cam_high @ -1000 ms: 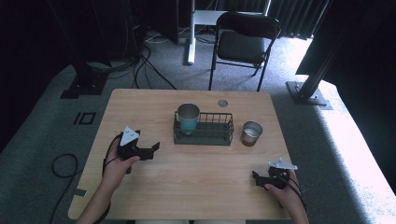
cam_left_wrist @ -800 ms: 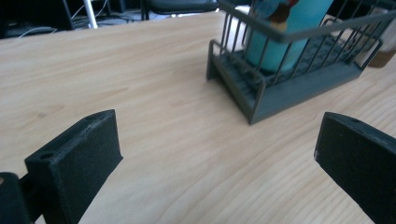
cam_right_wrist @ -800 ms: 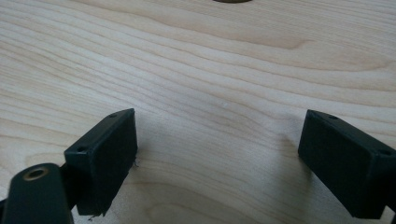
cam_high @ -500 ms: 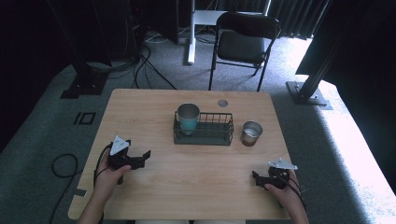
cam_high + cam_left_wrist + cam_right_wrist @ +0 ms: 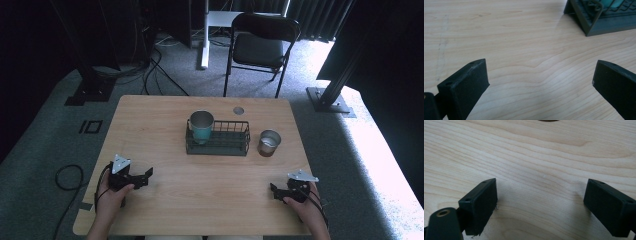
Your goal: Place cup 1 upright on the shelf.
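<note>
Your left gripper (image 5: 146, 176) has drawn back toward the table's (image 5: 150, 115) near-left edge, jaws wide apart and empty. Your right gripper (image 5: 273, 189) rests near the near-right edge, likewise spread and empty. Bare wood separates both from the wire basket (image 5: 218, 145) holding the cup (image 5: 201, 126) at centre.

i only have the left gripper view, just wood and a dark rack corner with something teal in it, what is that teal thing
Observer: A teal cup with a metal rim, standing upright at the left end of the wire rack.
Operator: anything else near the rack
Observer: A second metal cup stands on the table just right of the rack, outside it.
Operator: where's the other tongs
Observer: The right tongs are low at the near right of the table, jaws open with nothing between them.
</note>
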The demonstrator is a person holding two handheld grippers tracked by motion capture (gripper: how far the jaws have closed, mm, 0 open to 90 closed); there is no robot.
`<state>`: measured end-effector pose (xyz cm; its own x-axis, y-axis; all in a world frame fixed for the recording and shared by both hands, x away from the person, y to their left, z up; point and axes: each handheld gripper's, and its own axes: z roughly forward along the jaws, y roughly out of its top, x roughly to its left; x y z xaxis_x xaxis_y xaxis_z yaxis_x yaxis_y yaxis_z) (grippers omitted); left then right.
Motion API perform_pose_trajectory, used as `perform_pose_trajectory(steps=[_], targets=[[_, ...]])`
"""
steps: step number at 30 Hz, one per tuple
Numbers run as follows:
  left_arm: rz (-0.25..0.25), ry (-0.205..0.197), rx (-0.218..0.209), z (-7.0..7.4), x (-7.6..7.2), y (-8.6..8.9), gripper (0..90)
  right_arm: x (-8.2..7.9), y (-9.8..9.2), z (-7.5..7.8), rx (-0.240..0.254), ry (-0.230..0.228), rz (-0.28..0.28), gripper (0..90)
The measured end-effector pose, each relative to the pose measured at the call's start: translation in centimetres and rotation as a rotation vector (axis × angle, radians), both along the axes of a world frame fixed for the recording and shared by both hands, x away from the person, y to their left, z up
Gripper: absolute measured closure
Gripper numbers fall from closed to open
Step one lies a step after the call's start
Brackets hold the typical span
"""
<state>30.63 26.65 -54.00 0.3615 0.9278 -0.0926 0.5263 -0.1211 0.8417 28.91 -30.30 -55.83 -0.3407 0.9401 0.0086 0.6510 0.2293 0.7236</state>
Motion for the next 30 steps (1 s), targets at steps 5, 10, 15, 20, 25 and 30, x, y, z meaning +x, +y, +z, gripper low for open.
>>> perform_pose_trajectory(steps=[5,10,15,20,25,30], targets=[[0.061,0.044,0.024,-0.4,-0.3,0.6,1.0,0.0,0.0,0.0,0.000,0.000,0.000,11.3],[0.125,0.065,0.035,-0.5,-0.5,1.2,1.0,0.0,0.0,0.0,0.000,0.000,0.000,11.3],[0.161,0.081,0.028,-0.7,-0.6,1.8,1.0,0.0,0.0,0.0,0.000,0.000,0.000,11.3],[0.190,0.105,0.036,-1.0,-0.9,2.1,1.0,0.0,0.0,0.0,0.000,0.000,0.000,11.3],[0.238,0.156,0.055,-1.3,-1.2,2.9,1.0,0.0,0.0,0.0,0.000,0.000,0.000,11.3],[0.257,0.208,0.056,-1.5,-1.3,3.5,1.0,0.0,0.0,0.0,0.000,0.000,0.001,11.3]])
